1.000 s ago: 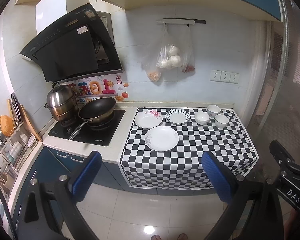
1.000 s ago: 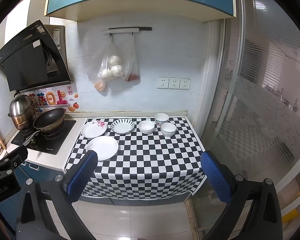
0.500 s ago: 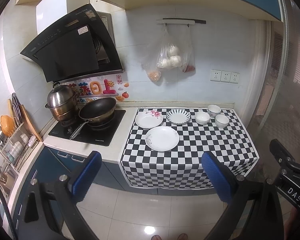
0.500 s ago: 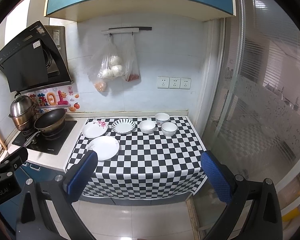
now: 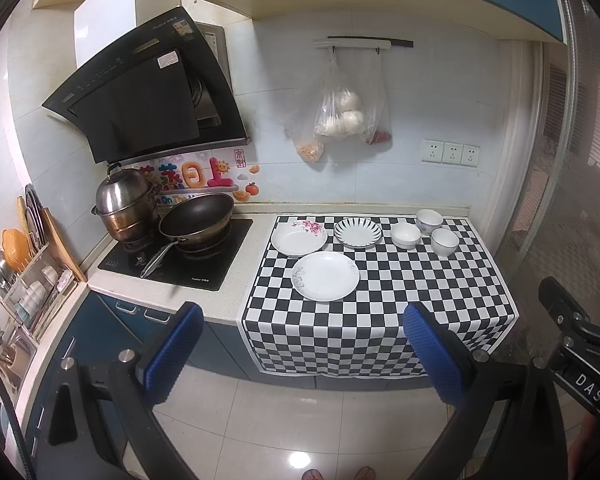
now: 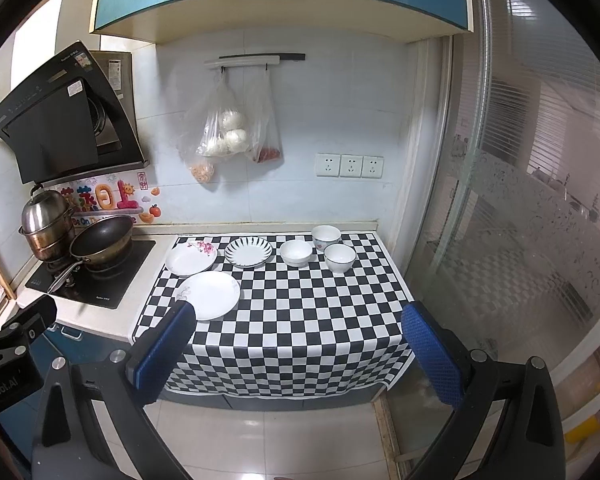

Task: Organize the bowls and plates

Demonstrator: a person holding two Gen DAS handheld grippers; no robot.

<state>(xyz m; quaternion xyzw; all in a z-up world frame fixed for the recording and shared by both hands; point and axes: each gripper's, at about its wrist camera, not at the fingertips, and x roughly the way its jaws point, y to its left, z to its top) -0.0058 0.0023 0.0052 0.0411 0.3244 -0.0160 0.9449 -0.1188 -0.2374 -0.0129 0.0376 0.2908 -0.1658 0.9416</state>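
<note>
On the checkered cloth (image 5: pixel 380 292) all six pieces sit upright, mouths up. Round as they are, none has a long axis of its own; as a group they run in a line along the wall side of the counter. From the left in that line: the flowered plate (image 5: pixel 299 237), the striped plate (image 5: pixel 358 232), the plain bowl (image 5: pixel 405 235), the flowered bowl (image 5: pixel 429 220) nearest the wall, and the rimmed bowl (image 5: pixel 445 241). The plain plate (image 5: pixel 325 275) lies alone nearer the counter edge, just in front of the flowered plate. The plates are close but I cannot tell whether rims touch.

Against the views of a second ago, nothing on the cloth has moved; the counter sits fractionally nearer in my right view, otherwise the framing matches.

My left gripper (image 5: pixel 302 348) is held out over the floor, well short of the counter, aimed at the cloth's front edge, jaws spread wide and empty. My right gripper (image 6: pixel 296 350) is held likewise, jaws spread, nothing between them; its left finger (image 6: pixel 164 352) overlaps the plain plate's edge in view only. The wok (image 5: pixel 196 221) and steamer pot (image 5: pixel 125 208) stand on the hob to the left.
</note>
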